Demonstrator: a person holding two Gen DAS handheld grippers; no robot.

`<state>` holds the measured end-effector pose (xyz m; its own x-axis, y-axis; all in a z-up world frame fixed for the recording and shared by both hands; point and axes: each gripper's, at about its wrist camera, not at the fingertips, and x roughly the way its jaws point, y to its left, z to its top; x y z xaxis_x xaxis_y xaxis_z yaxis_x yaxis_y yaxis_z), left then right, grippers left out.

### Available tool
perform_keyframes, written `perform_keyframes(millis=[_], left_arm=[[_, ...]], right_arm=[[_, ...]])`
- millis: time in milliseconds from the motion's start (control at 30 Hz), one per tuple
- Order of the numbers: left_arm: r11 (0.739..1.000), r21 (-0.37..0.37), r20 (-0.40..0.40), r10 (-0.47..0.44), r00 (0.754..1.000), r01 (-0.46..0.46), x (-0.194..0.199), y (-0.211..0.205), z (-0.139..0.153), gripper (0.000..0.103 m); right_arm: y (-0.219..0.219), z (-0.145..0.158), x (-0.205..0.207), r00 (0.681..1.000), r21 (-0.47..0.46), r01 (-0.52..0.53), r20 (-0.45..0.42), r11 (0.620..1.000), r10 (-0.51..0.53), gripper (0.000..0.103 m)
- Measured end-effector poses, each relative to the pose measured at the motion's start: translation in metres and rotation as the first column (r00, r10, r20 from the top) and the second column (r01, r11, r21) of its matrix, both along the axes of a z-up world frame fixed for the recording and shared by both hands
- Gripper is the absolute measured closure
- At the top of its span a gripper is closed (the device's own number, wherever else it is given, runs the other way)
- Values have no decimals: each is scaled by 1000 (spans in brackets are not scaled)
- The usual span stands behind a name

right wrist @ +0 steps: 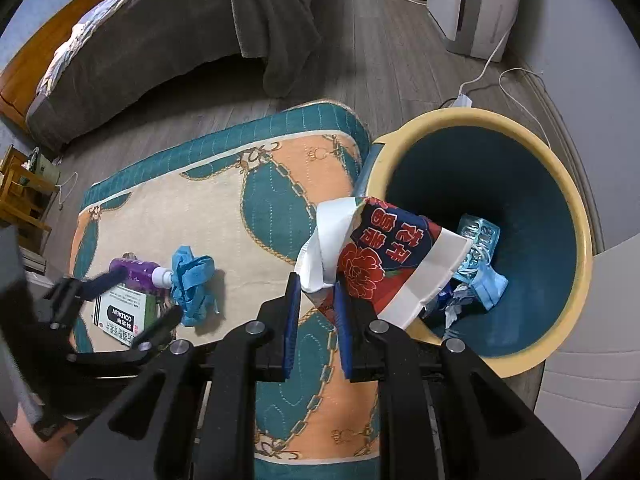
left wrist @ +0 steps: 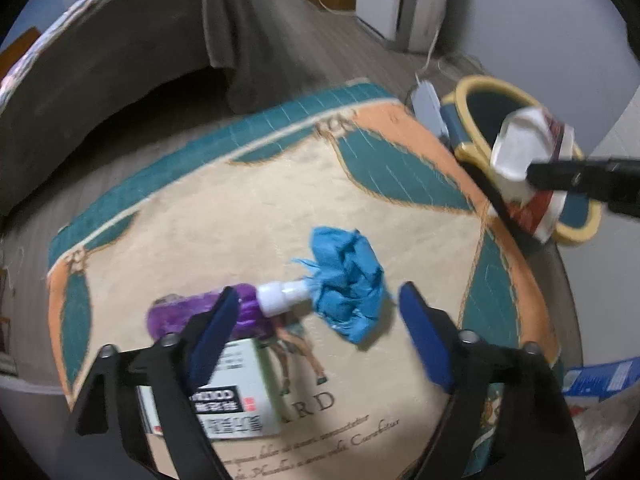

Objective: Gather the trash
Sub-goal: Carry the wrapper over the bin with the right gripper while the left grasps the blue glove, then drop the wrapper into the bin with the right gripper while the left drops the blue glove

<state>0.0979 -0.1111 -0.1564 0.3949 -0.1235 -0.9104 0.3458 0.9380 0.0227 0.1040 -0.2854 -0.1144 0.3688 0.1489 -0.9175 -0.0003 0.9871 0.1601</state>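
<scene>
My left gripper (left wrist: 316, 320) is open above the rug, its jaws spread either side of a crumpled blue paper (left wrist: 348, 280) and a purple pouch with a white cap (left wrist: 208, 312). A white medicine box (left wrist: 232, 396) lies under its left finger. My right gripper (right wrist: 316, 292) is shut on a crushed red, navy and white paper cup (right wrist: 380, 260), held over the near rim of the teal bin with a yellow rim (right wrist: 576, 216). The cup (left wrist: 524, 156) and bin (left wrist: 476, 84) also show in the left wrist view. The bin holds blue and clear trash.
A patterned rug (right wrist: 224, 208) covers the floor. A bed with a grey blanket (right wrist: 168, 40) stands beyond it. A white appliance (right wrist: 472, 4) with a white cord (right wrist: 484, 68) stands at the back right. A blue carton (left wrist: 600, 376) lies at the right.
</scene>
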Motion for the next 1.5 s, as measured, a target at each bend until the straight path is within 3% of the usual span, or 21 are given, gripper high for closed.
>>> perform_keyframes(millis=[67,300,400,433,533,800,1000,1167,1500], left_arm=[[1000,14,-17,-11,1000,11,1,-5,-7,33],[998,31,-43,-50,998,52,5,-15,-19,39],[995,42,-38,-84,996,85,5,-20,-21,55],[994,54,-29,-93,995,94,5,-23,-21,65],[995,39,-7,-91,996,91,5,-22,-16,67],[997,-30,145,-60,988,65,2,-18,33,67],[995,-66,201,-66,977,81,-5,-27,53,67],[992,-63,227,-91,970,107,-13,-44,62,67],[978,-123,211,-138,968,166,-20,-98,67,67]], right_arm=[[-2,1,1,1000,7,-6,5,1000,6,87],[2,5,1,999,24,-39,15,999,39,87],[2,6,1,999,23,-46,18,999,45,87],[2,6,2,999,24,-46,17,999,45,87],[3,8,2,999,32,-50,23,998,49,87],[3,26,3,995,30,-62,80,998,60,87],[-15,43,3,990,13,-21,137,1000,19,87],[-40,45,7,987,19,40,152,999,-42,87],[-97,36,9,974,23,172,146,985,-174,87]])
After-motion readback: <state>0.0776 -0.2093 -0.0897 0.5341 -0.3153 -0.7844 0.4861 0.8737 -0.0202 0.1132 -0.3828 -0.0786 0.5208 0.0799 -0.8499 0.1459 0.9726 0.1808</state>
